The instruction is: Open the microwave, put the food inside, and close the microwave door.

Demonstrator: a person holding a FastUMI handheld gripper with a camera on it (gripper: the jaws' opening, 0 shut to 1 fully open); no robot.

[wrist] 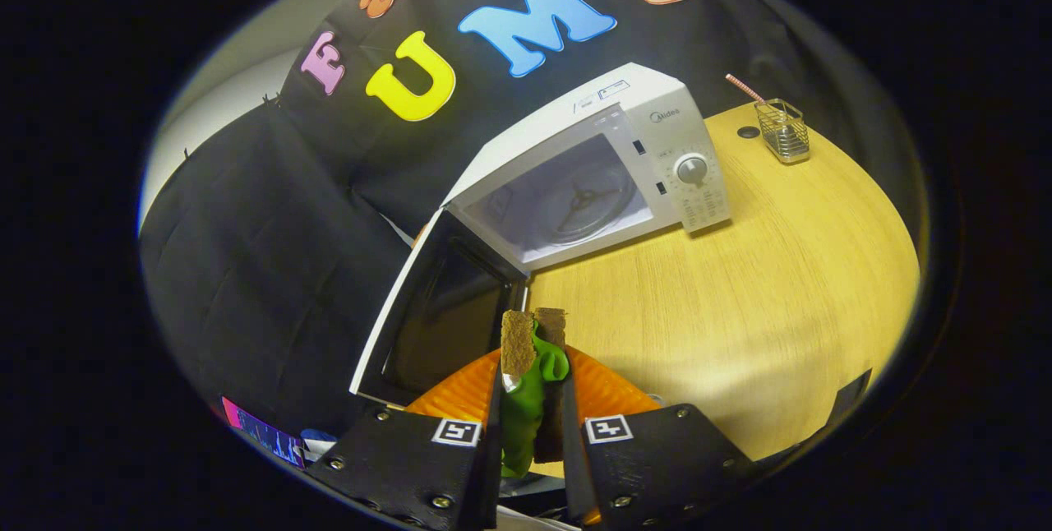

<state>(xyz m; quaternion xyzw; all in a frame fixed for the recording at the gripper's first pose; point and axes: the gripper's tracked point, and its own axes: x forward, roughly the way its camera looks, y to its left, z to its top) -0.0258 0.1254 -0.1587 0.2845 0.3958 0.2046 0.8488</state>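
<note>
A white microwave (657, 116) stands on the wooden table (740, 309), beyond my fingers. Its door (436, 313) hangs wide open toward me, and the cavity with the glass turntable (588, 198) shows bare. My gripper (536, 332) is shut on a green toy vegetable (534, 399), which is pinched between both fingers and lifted above the table. The fingertips sit just in front of the open door's lower edge.
A wire mesh holder (783, 131) with a striped straw (744, 89) stands on the table behind and to the right of the microwave. A small dark disc (748, 132) lies beside it. Bare wood stretches to the right of my fingers.
</note>
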